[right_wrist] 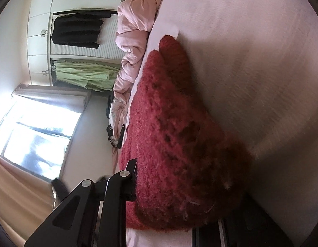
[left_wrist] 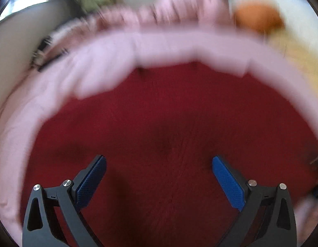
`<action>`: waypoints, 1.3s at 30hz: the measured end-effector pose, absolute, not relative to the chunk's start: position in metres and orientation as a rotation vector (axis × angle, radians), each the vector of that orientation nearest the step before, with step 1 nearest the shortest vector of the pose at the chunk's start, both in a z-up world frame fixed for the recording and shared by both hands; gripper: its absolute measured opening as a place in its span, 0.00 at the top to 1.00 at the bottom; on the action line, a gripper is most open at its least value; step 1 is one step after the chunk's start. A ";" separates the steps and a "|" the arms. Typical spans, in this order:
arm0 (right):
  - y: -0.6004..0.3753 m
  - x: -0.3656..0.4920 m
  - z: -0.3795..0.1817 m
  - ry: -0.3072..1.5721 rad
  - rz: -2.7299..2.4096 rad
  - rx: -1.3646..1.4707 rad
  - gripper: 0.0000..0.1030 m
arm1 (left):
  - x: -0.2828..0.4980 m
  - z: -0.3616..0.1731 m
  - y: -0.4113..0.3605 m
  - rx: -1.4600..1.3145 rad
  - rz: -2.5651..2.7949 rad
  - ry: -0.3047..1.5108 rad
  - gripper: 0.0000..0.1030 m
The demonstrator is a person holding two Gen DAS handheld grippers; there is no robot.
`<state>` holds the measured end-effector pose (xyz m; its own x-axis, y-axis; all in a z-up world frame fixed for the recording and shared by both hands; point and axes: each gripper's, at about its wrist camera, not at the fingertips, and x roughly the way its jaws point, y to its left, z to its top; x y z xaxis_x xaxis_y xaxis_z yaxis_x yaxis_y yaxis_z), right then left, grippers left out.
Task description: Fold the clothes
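Our left gripper (left_wrist: 159, 177) has its jaws spread wide with nothing between them, its blue pads (left_wrist: 228, 183) hanging over the red sweater (left_wrist: 169, 113), which fills the near part of the left wrist view. Our right gripper (right_wrist: 136, 177) has its jaws drawn nearly together on the thick edge of the same sweater (right_wrist: 169, 133); one black finger (right_wrist: 131, 173) presses against the knit, and the other is hidden behind the fabric. The sweater lies spread on the pink bed sheet (right_wrist: 251, 61), which shows around it on the left, right and far sides in the left wrist view, though that view is blurred. Beyond the sweater, a rumpled pink duvet (right_wrist: 132, 41) is bunched along the far side of the bed. An orange pillow (left_wrist: 258, 19) sits at the far right in the left wrist view. Past the bed the right wrist view shows a white wardrobe (right_wrist: 43, 30) with dark clothes (right_wrist: 76, 30) and a green garment (right_wrist: 85, 76) hanging, and a bright window (right_wrist: 35, 127).
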<state>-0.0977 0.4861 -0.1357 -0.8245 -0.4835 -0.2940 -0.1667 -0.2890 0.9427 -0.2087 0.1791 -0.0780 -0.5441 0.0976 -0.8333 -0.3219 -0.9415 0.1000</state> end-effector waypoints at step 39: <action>0.375 -0.128 0.020 -0.971 -2.910 1.146 0.78 | -0.067 0.014 -0.022 -1.094 2.565 -0.642 0.00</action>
